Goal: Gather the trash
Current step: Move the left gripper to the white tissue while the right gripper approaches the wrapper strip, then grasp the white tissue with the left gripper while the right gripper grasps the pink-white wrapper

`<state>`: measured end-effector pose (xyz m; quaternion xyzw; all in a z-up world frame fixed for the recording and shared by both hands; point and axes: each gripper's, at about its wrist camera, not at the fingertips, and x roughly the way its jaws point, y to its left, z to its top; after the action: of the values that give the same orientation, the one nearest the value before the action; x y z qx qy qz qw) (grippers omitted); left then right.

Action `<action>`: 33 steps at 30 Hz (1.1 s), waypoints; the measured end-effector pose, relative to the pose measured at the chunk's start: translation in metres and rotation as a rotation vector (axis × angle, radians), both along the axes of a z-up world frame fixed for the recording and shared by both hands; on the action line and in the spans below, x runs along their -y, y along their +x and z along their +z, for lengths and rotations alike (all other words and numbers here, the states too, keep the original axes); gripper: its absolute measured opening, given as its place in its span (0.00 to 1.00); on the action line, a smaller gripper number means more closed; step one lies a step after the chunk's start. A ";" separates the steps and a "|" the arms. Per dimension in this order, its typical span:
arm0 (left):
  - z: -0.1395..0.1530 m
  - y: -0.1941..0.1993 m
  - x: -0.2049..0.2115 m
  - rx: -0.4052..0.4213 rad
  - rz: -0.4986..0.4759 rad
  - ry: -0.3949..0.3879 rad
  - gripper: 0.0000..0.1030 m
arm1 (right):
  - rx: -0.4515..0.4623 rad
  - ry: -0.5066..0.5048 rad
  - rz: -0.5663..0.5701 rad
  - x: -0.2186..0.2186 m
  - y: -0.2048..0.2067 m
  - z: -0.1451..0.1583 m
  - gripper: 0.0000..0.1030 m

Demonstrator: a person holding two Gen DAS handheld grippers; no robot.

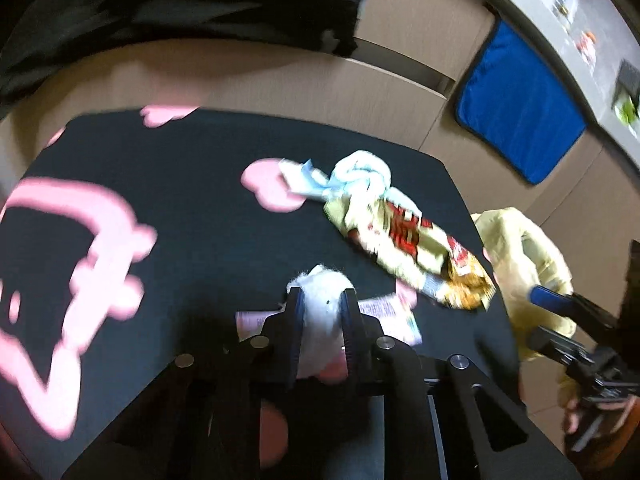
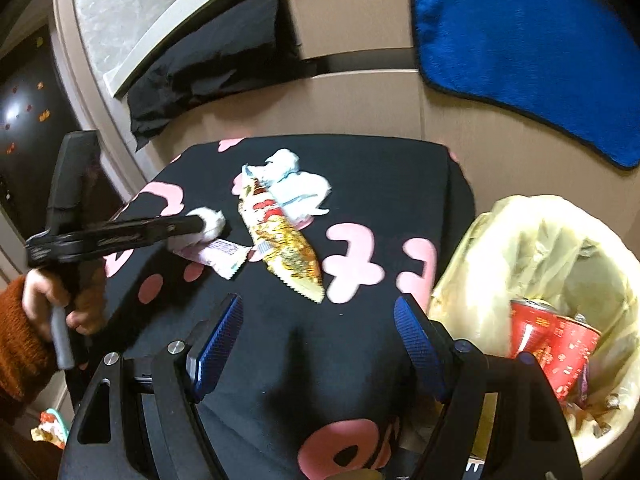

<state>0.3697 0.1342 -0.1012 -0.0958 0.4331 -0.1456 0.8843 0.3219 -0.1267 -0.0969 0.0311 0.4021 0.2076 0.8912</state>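
black cloth (image 2: 360, 208) carries the trash, so the bin (image 2: 560, 240) sits beside it. your wrapper (image 2: 280, 240) and tissues (image 2: 296, 184) lie mid-cloth. your left gripper (image 1: 322, 300) pinches a wad (image 1: 322, 286); your right gripper (image 2: 318, 320) hangs spread, empty.

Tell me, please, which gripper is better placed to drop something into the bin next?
Left, probably. The left gripper is already shut on a white tissue wad, so it only needs carrying to the lined bin. The right gripper hangs open and empty beside that bin.
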 end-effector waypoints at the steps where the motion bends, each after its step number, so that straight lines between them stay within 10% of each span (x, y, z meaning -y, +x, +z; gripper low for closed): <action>1: 0.000 -0.010 -0.005 -0.005 0.020 -0.013 0.18 | 0.002 -0.004 0.008 -0.003 0.001 -0.001 0.73; 14: -0.009 -0.093 -0.074 -0.011 0.290 -0.086 0.19 | -0.002 -0.053 0.094 -0.067 0.058 0.000 0.73; 22: -0.004 -0.103 -0.100 0.051 0.374 -0.059 0.19 | 0.068 -0.067 0.122 -0.109 0.020 0.000 0.73; 33: -0.023 -0.099 -0.122 -0.007 0.411 -0.122 0.19 | -0.112 -0.039 0.106 -0.133 0.004 -0.028 0.73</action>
<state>0.2705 0.2560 -0.1240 -0.2360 0.3977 0.0121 0.8865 0.3256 0.0063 -0.1247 0.0037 0.4564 0.2446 0.8555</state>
